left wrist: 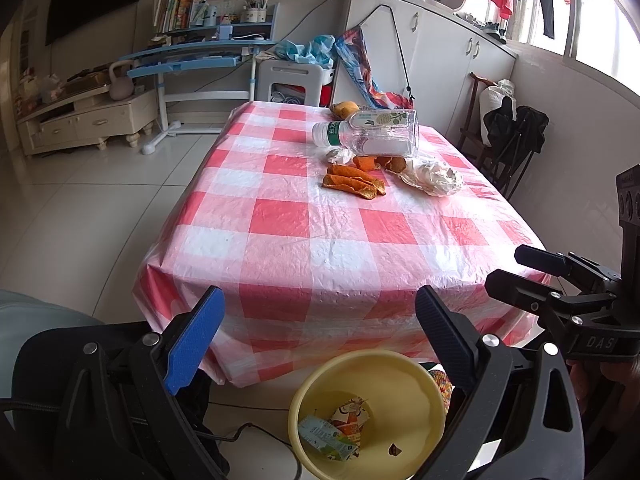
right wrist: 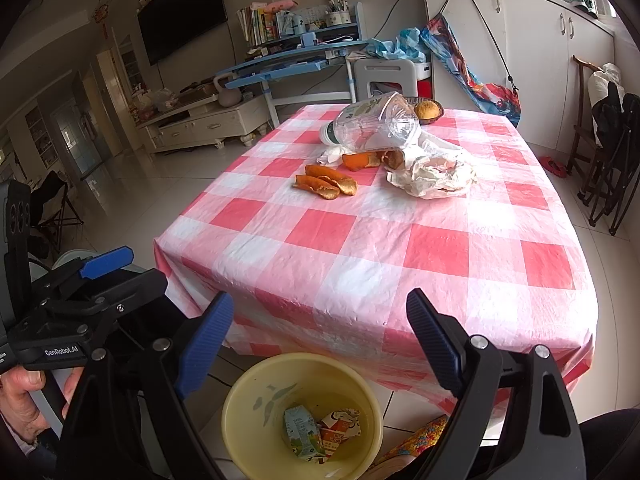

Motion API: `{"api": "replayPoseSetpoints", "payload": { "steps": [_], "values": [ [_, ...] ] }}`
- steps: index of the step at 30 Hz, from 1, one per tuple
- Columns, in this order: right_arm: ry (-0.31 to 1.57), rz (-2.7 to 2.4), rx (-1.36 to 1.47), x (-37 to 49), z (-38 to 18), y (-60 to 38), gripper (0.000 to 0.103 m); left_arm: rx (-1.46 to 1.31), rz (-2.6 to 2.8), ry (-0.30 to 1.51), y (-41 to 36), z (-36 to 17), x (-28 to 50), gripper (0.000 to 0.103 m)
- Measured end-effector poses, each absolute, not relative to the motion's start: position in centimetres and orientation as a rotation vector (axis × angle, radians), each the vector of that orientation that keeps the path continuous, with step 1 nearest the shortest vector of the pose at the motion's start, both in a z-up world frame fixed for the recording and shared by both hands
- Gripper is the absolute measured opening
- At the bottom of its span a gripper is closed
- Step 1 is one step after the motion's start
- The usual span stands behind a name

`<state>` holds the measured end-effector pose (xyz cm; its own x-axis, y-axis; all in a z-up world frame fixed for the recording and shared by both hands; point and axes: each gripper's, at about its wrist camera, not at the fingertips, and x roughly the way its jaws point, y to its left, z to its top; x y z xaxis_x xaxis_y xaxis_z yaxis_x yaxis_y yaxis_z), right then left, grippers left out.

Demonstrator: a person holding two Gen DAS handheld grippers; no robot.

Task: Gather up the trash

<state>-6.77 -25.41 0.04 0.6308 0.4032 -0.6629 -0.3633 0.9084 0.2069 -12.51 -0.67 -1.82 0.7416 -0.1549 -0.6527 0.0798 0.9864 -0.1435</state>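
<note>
Right wrist view, both tongs (right wrist: 320, 320) apart, empty, orange peels (right wrist: 326, 186) well beyond, bin (right wrist: 240, 400) below.

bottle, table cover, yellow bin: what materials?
Bottle: clear thin plastic, glossy; you see through it, and its wall looks dented. Table cover: looks like plastic sheeting, shiny, finely crinkled, with glare patches; could be coated fabric. Yellow bin: probably moulded plastic, smooth, dull sheen.

A clear plastic bottle (left wrist: 366, 132) lies beside orange peels (left wrist: 354, 184) on the red-checked plastic tablecloth (left wrist: 280, 236); a yellow round bin (left wrist: 366, 412) stands below.
</note>
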Motion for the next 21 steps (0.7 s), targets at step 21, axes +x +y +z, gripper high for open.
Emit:
{"api": "replayPoseSetpoints", "payload": {
  "steps": [21],
  "values": [
    [0.855,0.266,0.182,4.8,0.4,-29.3,0.075,-0.187,-0.115,0.728,0.7,-1.2,-10.7,0.092]
  ]
}}
